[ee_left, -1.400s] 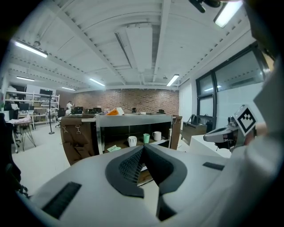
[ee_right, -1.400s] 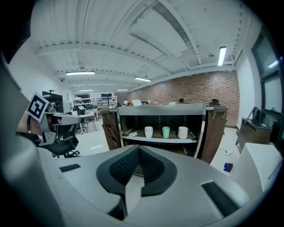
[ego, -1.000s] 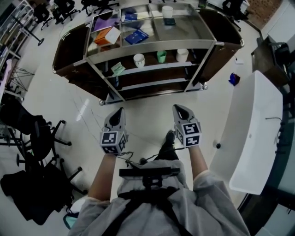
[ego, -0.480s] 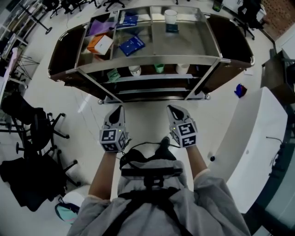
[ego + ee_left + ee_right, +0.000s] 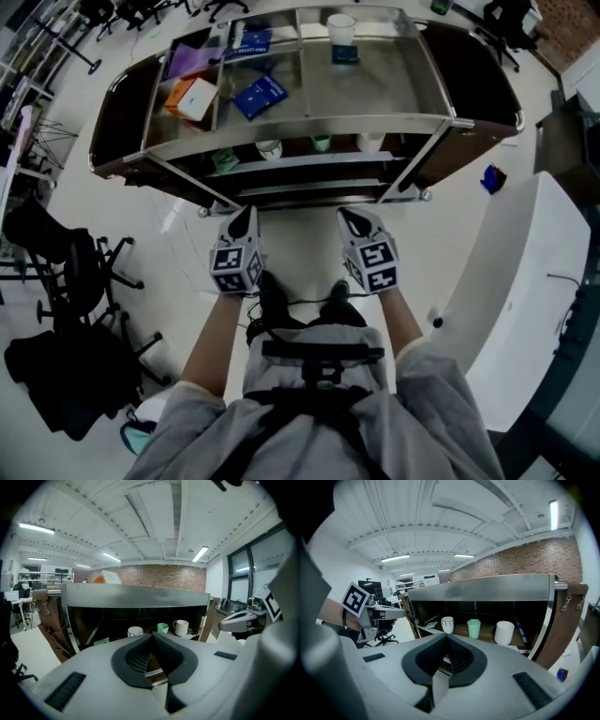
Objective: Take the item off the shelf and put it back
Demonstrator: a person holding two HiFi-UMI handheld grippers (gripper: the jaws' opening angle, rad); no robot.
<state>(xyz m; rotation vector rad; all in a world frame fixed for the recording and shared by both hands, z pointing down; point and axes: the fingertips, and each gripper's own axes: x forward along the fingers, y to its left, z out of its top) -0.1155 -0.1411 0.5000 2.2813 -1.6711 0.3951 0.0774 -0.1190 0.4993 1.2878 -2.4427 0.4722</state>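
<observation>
Ahead, the shelf (image 5: 136, 595) holds white cup (image 5: 135, 631), green cup (image 5: 162, 627), white mug (image 5: 180, 627).

The shelf (image 5: 309, 122) I face is a steel-framed rack with dark wooden end panels. On its middle tier three vessels stand upright in a row, each apart from the next. Toward the left end of that tier is a white cup (image 5: 447, 624), at the middle a green cup (image 5: 474, 628), pale and faceted, and toward the right end a white mug (image 5: 504, 633), whose handle shows in the left gripper view
</observation>
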